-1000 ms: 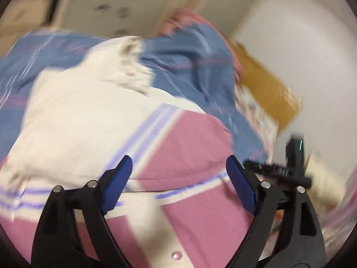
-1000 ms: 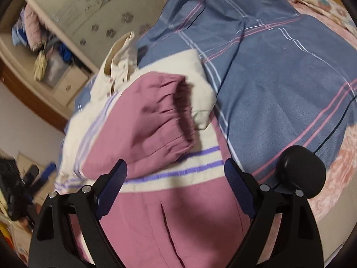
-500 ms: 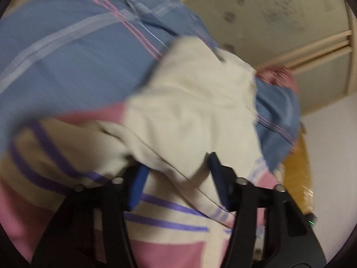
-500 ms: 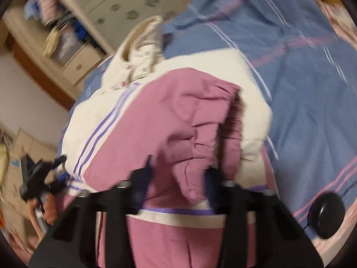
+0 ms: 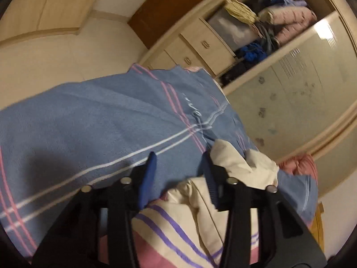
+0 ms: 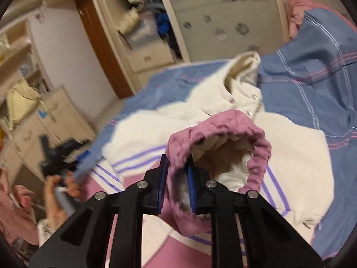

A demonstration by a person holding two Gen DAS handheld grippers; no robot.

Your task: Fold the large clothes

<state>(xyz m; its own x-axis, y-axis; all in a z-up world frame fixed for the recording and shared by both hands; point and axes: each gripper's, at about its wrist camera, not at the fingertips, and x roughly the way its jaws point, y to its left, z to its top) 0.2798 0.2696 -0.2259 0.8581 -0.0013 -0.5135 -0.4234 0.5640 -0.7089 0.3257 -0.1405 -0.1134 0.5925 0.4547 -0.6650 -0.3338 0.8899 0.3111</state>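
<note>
In the right wrist view, the right gripper (image 6: pixel 176 179) is nearly closed, its blue pads pinching the pink elastic cuff (image 6: pixel 225 131) of a sleeve; one pad sits outside the cuff rim, the other inside the opening, where cream lining shows. The cuff is lifted above the jacket (image 6: pixel 296 156), which lies spread on the bed with its cream upper body, purple stripes and pink lower panels. Beyond the cuff, the cream collar (image 6: pixel 243 71) with snap buttons stands up slightly toward the far end of the jacket. The jacket rests on a blue plaid sheet (image 6: pixel 312 78). At the left edge of this view the left gripper (image 6: pixel 64 156) appears blurred, with the person's hand (image 6: pixel 58 194) under it.

In the left wrist view, the left gripper (image 5: pixel 178 176) has its jaws partly open with nothing between them; only the sheet (image 5: pixel 89 122) shows in the gap. The right pad touches or sits just beside a cream fold of the jacket (image 5: pixel 234 165); I cannot tell which. Nearer the camera the jacket's purple stripes and pink panel lie under the gripper body.

Farther off stand a wardrobe (image 5: pixel 290 84) with a frosted sliding door, drawers (image 5: pixel 200 47) and an open shelf stuffed with clothes (image 5: pixel 287 22).
</note>
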